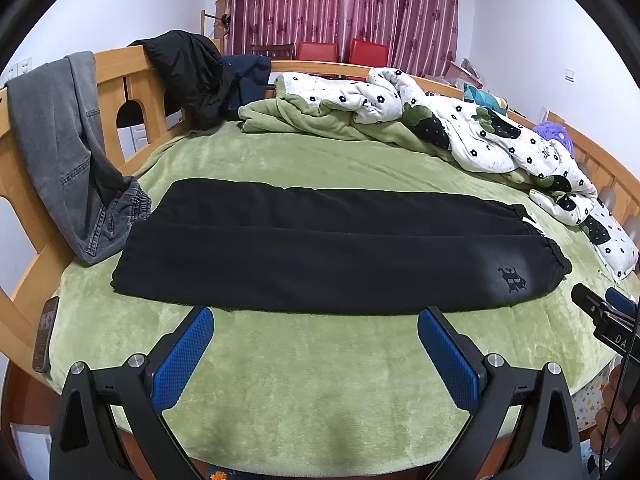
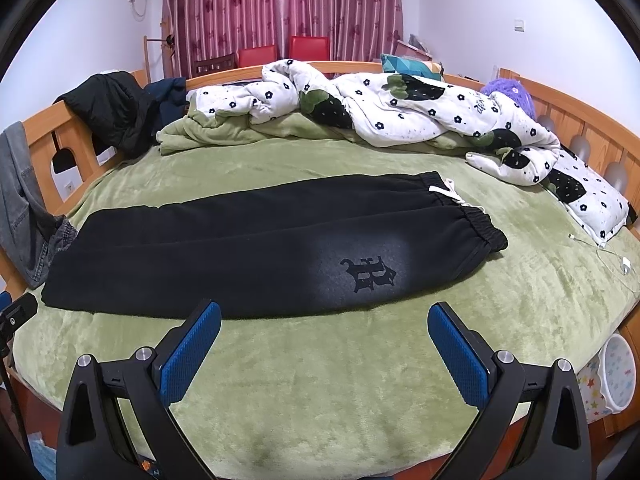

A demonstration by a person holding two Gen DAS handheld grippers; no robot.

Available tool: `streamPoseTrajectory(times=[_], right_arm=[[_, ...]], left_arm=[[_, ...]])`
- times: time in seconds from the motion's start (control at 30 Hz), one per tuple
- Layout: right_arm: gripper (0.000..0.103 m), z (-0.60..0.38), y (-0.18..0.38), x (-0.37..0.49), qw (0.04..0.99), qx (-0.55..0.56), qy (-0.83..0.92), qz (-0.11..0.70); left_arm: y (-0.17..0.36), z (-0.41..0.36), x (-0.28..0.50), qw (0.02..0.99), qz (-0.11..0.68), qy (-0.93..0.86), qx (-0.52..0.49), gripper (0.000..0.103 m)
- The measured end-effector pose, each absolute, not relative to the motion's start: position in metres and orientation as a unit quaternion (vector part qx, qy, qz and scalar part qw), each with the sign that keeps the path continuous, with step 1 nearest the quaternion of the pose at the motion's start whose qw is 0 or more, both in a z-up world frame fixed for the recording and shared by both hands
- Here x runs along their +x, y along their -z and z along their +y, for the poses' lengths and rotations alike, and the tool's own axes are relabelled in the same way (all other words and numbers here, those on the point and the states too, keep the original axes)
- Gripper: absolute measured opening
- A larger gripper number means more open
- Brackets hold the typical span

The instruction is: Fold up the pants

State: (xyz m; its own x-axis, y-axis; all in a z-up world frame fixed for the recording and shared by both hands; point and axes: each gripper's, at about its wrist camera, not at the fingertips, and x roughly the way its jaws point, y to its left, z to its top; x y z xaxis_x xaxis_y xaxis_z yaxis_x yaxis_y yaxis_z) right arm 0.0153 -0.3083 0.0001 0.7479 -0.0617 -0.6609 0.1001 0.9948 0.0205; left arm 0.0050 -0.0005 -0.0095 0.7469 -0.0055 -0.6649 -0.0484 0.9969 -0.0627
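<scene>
Black pants [image 1: 320,252] lie flat across the green bed blanket [image 1: 320,380], folded lengthwise with one leg on the other. The elastic waistband with a white drawstring [image 2: 448,194] is at the right and the leg cuffs at the left. A dark gothic logo [image 2: 370,274] shows near the waist. My left gripper [image 1: 316,320] is open and empty, just short of the pants' near edge. My right gripper [image 2: 324,316] is open and empty, near the edge below the logo. The right gripper also shows at the left wrist view's right edge [image 1: 600,312].
Grey jeans [image 1: 68,152] and a black jacket [image 1: 192,76] hang on the wooden bed rail [image 1: 116,68]. A flowered duvet [image 2: 400,112] is bunched at the back. A phone [image 1: 46,332] lies at the bed's left edge, a white charger cable [image 2: 608,256] at the right.
</scene>
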Motion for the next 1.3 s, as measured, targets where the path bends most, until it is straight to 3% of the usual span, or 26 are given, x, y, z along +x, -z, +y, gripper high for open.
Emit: streamPoseTrajectory(times=[1.3], right_arm=[[0.102,-0.3102,-0.0013,0.0180,0.936,0.029,0.048,0.348]], left_arm=[[0.0115,0.0020,0.0045,0.933,0.356,-0.011,-0.043,0.103]])
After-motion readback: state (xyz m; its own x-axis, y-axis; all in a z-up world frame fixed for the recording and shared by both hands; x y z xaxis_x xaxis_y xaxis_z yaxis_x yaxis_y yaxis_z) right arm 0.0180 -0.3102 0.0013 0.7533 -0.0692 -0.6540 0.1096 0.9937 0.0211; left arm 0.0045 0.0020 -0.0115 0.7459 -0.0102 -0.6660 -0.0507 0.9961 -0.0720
